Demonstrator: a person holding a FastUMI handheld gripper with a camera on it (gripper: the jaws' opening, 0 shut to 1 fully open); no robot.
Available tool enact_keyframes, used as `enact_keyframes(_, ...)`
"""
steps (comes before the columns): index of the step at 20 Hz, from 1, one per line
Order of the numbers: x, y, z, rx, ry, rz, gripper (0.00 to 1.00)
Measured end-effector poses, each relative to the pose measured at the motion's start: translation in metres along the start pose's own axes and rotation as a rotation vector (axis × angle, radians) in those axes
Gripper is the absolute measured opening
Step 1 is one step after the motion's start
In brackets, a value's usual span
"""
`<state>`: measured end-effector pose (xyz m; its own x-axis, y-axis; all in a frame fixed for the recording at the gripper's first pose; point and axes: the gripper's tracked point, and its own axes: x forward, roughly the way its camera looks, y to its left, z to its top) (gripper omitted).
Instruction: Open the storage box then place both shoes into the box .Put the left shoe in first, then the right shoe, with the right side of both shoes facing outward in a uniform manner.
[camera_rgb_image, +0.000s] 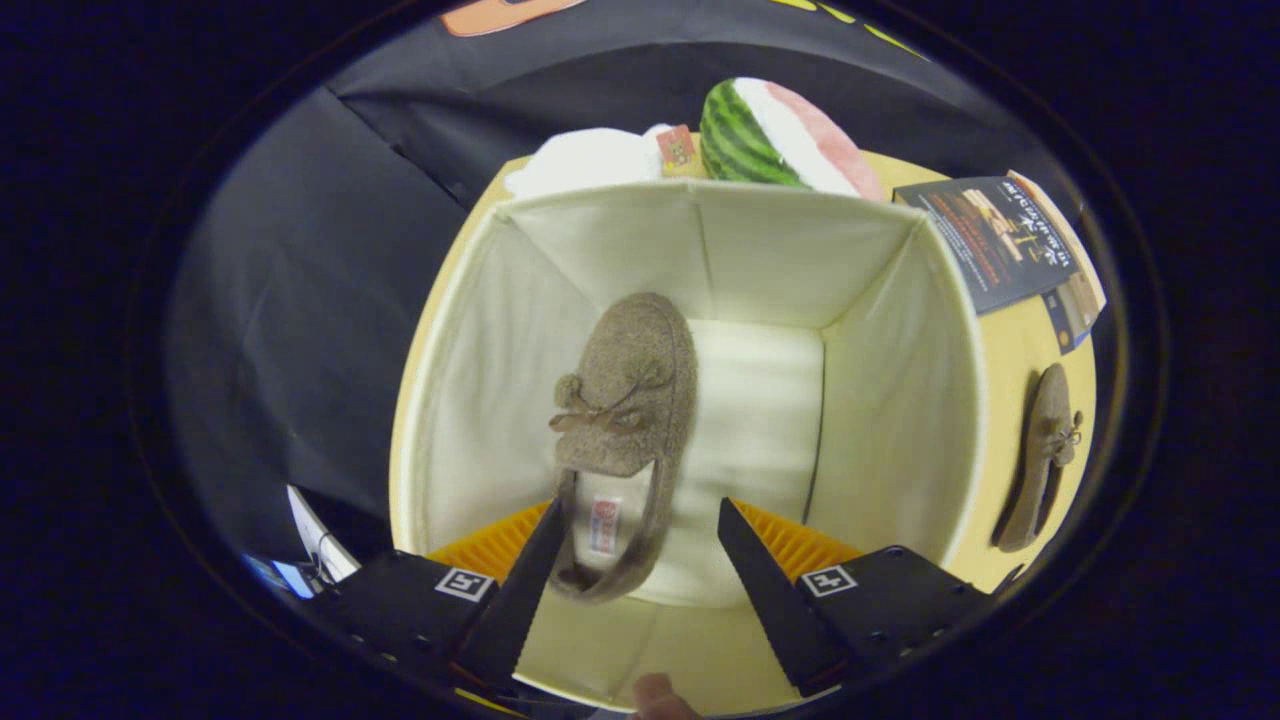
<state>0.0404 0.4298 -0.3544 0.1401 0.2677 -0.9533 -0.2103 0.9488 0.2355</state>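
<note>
Your gripper (640, 545) hangs over the open box (950, 400), and its fingers stand apart with nothing pressed between them. One shoe (622, 400) lies on the bottom of the box, toward its left wall, with the heel near the left finger and the toe pointing far. The other shoe (1045, 450) rests on the table (1010, 345), just right of the box. Behind the box you see a watermelon cushion (775, 135), a white soft thing (585, 160) and a booklet (1005, 240) at the far right.
</note>
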Motion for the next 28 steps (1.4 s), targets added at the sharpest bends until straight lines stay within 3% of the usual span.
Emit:
enact_keyframes(6, -0.106, 0.014, 0.001, -0.079, -0.135, 0.114, 0.96)
enact_keyframes(11, -0.156, -0.049, 0.005, -0.087, -0.222, 0.112, 0.96)
enact_keyframes(19, -0.15, -0.231, -0.007, -0.001, -0.207, -0.042, 0.96)
enact_keyframes(23, -0.134, -0.327, -0.022, 0.077, -0.152, -0.115, 0.97)
enact_keyframes(28, -0.097, -0.413, -0.046, 0.155, -0.07, -0.168, 0.97)
